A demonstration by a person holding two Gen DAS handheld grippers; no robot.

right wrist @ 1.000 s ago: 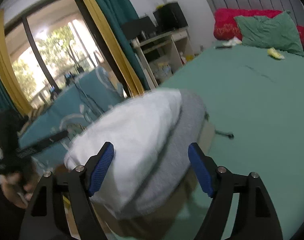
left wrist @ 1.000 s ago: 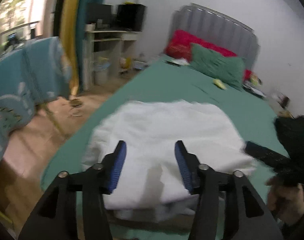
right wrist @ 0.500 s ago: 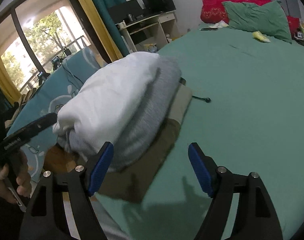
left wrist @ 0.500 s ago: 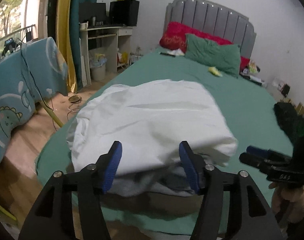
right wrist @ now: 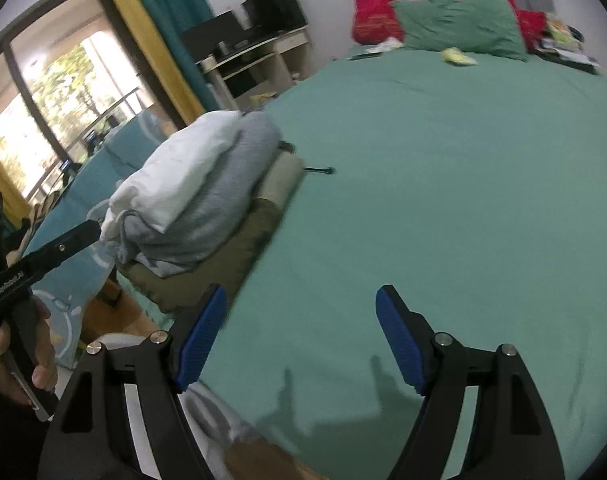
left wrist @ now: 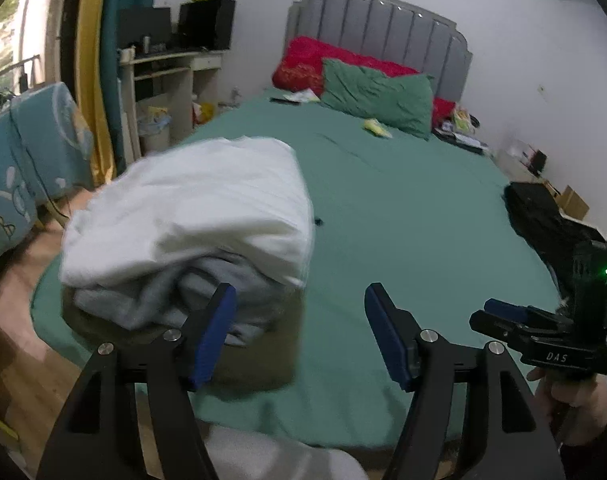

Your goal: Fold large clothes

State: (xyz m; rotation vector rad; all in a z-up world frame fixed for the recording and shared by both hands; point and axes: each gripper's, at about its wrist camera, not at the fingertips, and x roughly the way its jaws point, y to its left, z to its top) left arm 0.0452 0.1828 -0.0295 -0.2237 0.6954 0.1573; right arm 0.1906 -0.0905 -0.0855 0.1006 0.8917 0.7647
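A stack of folded clothes sits at the near left corner of the green bed [left wrist: 403,208]: a white garment [left wrist: 199,200] on top, a grey one [left wrist: 223,300] under it, an olive one [left wrist: 255,360] at the bottom. The stack also shows in the right wrist view [right wrist: 199,196]. My left gripper [left wrist: 299,332] is open and empty, just right of the stack's near end. My right gripper [right wrist: 301,332] is open and empty over bare sheet, right of the stack. A dark garment [left wrist: 543,216] lies at the bed's right edge.
Red and green pillows [left wrist: 375,88] and small items lie by the grey headboard. A desk with shelves [left wrist: 171,68] stands left of the bed. A blue patterned cloth [left wrist: 19,152] hangs at the far left. A pale cloth [left wrist: 263,456] lies below the bed's near edge.
Both grippers have pulled back and swung right, away from the stack. The stack now sits left in both views, with more bare sheet in front of the fingers.
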